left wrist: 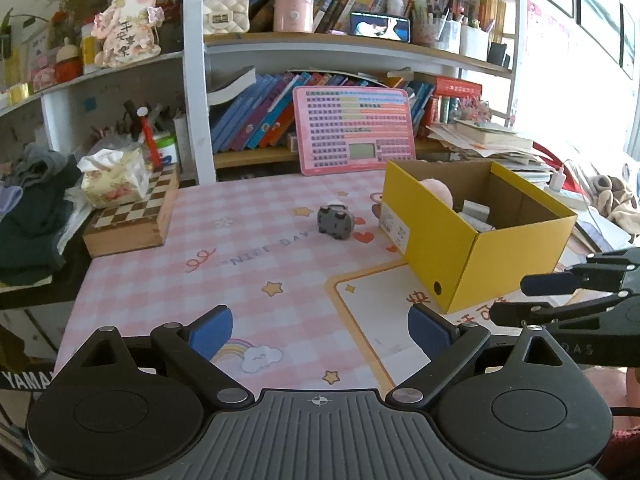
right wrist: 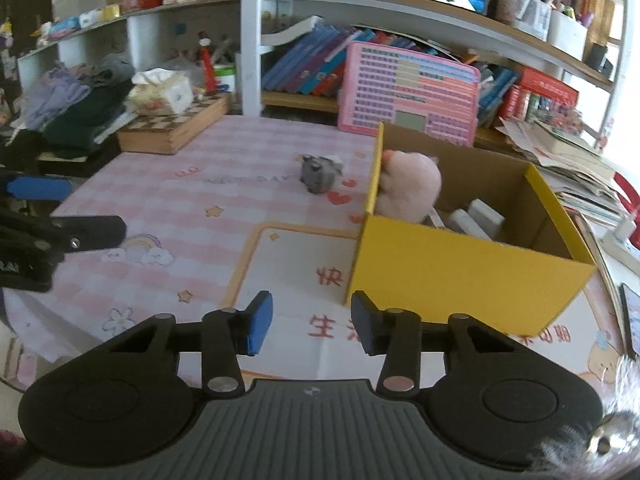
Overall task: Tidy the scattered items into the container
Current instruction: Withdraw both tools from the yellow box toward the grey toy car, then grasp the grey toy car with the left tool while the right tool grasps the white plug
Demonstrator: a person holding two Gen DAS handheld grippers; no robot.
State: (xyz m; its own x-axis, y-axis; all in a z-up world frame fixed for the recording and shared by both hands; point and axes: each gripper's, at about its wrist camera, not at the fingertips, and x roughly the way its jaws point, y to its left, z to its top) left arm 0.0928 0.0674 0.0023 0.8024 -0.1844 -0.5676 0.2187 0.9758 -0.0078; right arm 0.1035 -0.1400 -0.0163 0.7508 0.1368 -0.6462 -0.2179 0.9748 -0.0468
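Both grippers, left gripper and right gripper, stand wide open, holding nothing. Grey toy lies on the mat beside the yellow box; pink plush sits inside it.

The pink checked table carries a yellow box at right, a grey toy mid-table, and a chessboard case far left.

Left gripper: jaws spread wide, blue pads facing each other, nothing between them; held low and level above the table. Right gripper: jaws parted, narrower than the left, nothing held; likewise low over the table. Both grippers sit side by side, near each other, pointing far.
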